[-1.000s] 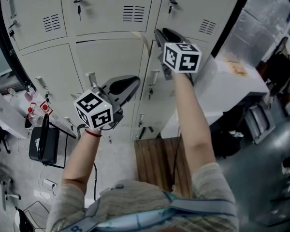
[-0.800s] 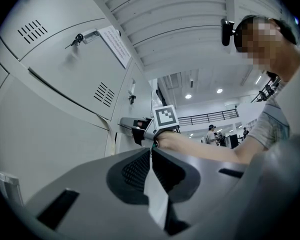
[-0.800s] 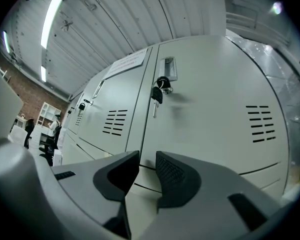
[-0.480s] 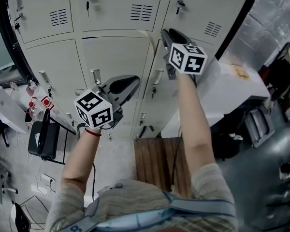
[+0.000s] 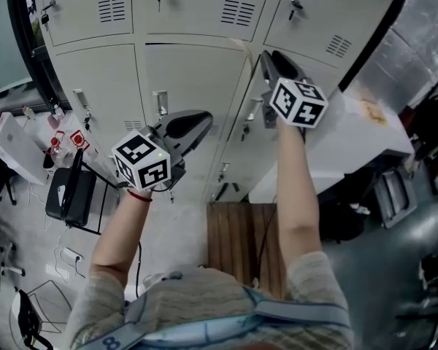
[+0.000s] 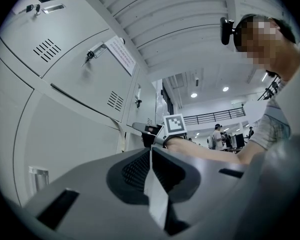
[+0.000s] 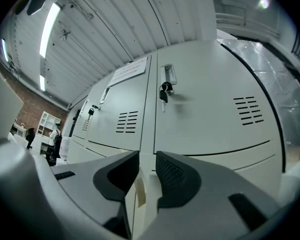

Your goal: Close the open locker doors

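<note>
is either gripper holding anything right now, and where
Nothing held. Left gripper: jaws shut, empty. Right gripper: jaws slightly apart at the edge of the pale grey metal locker door.

Pale grey locker doors (image 5: 182, 79); black-and-white patterned cube (image 5: 142, 162); brown slatted bench (image 5: 237, 246).

Grey left tool (image 5: 195, 121), right tool (image 5: 269, 58) — marker cubes (image 5: 142, 165), striped sleeves (image 5: 315, 277), red wristband (image 5: 139, 195)
</note>
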The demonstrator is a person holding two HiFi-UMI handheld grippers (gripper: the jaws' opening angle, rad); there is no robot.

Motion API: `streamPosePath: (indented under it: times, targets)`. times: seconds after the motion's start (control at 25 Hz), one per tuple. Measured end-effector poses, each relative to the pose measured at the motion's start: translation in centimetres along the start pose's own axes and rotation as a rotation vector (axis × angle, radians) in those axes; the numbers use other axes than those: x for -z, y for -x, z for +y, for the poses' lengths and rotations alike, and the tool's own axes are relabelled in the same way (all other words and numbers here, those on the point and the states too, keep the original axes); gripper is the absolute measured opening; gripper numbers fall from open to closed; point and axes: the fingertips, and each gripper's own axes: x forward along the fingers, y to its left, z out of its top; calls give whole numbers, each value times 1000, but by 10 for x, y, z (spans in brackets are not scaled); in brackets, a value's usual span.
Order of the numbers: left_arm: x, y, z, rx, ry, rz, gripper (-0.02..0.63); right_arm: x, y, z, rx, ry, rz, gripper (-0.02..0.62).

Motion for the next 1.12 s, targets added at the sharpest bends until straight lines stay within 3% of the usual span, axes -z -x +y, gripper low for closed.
streamPosePath:
  times: [0.32, 0.84, 1.12]
  targets:
    - [4, 29, -1, 13, 15, 0, 5, 19, 41, 55, -42, -4, -21, 103]
    - [17, 104, 1, 70, 48, -7, 5, 64, 111, 190, -169, -27, -35, 103]
    - [34, 149, 0, 64, 29, 19, 5, 95, 139, 248, -173, -61, -1, 103]
